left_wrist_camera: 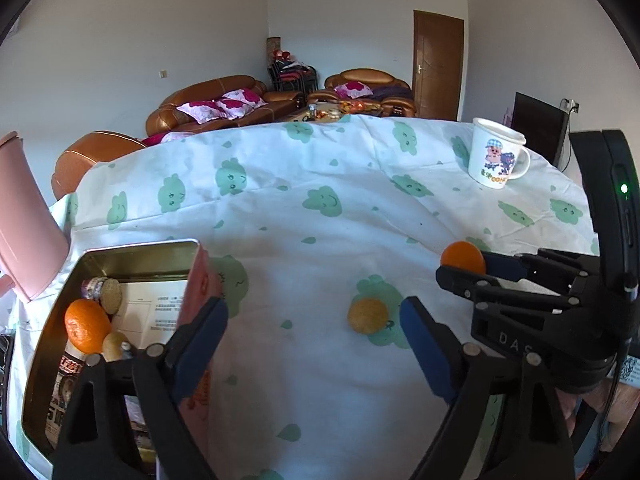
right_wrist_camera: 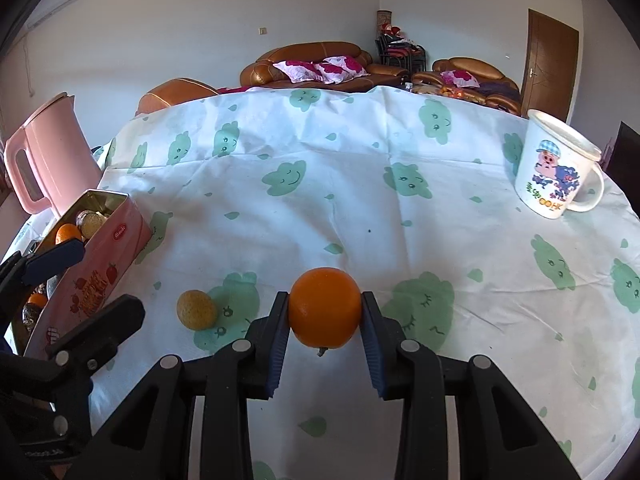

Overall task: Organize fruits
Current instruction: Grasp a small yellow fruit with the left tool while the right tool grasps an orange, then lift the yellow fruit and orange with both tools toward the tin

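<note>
R gripper [right_wrist_camera: 325, 312] clamps an orange [right_wrist_camera: 325, 307] between both blue pads, w/ the fruit lifted just above the tablecloth [right_wrist_camera: 360, 208]. L gripper [left_wrist_camera: 314, 320] has jaws spread wide, nothing between them, hovering beside the pink tin [left_wrist_camera: 202, 276]. Tin is open & holds another orange [left_wrist_camera: 87, 330] plus small jars. A yellowish fruit [left_wrist_camera: 368, 315] lies on the cloth between the two grippers, near L's right finger. White cartoon mug [right_wrist_camera: 556, 168] stands far R; pink kettle [right_wrist_camera: 48, 156] behind the tin.

Between my left gripper [left_wrist_camera: 312, 344] and the pink tin [right_wrist_camera: 100, 264] lies open cloth; only the yellow fruit [right_wrist_camera: 197, 309] sits there. The mug [right_wrist_camera: 556, 168] stands well apart.
</note>
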A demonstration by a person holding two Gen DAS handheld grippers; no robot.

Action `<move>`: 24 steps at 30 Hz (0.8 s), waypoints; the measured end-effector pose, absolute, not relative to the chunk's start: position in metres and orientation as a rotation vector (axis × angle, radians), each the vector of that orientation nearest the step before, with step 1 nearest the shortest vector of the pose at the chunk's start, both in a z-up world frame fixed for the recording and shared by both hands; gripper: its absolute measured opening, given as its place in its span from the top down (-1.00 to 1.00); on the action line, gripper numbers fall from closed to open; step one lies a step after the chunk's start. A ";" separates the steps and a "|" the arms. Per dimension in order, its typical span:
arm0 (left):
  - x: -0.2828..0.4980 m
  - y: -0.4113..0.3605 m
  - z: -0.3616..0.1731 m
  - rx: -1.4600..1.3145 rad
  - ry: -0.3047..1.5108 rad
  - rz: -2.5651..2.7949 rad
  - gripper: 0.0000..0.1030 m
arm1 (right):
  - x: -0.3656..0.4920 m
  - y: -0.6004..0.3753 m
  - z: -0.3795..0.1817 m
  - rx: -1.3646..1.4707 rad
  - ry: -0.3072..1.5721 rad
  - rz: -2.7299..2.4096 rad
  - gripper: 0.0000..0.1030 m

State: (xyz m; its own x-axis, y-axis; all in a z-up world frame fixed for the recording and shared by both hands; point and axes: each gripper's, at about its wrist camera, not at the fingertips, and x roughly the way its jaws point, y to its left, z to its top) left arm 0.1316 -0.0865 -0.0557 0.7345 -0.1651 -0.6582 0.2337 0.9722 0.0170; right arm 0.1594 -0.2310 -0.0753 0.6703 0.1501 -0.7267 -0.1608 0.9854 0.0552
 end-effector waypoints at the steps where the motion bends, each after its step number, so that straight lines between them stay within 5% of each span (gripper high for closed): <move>1: 0.134 -0.090 -0.059 0.099 0.733 -0.241 -0.62 | 0.159 -0.235 -0.075 0.000 0.817 0.172 0.30; 14: 0.161 -0.106 -0.086 0.038 0.898 -0.344 0.38 | 0.161 -0.245 -0.079 0.046 0.839 0.196 0.30; 24: 0.154 -0.101 -0.077 0.031 0.837 -0.324 0.43 | 0.154 -0.241 -0.073 0.038 0.794 0.246 0.30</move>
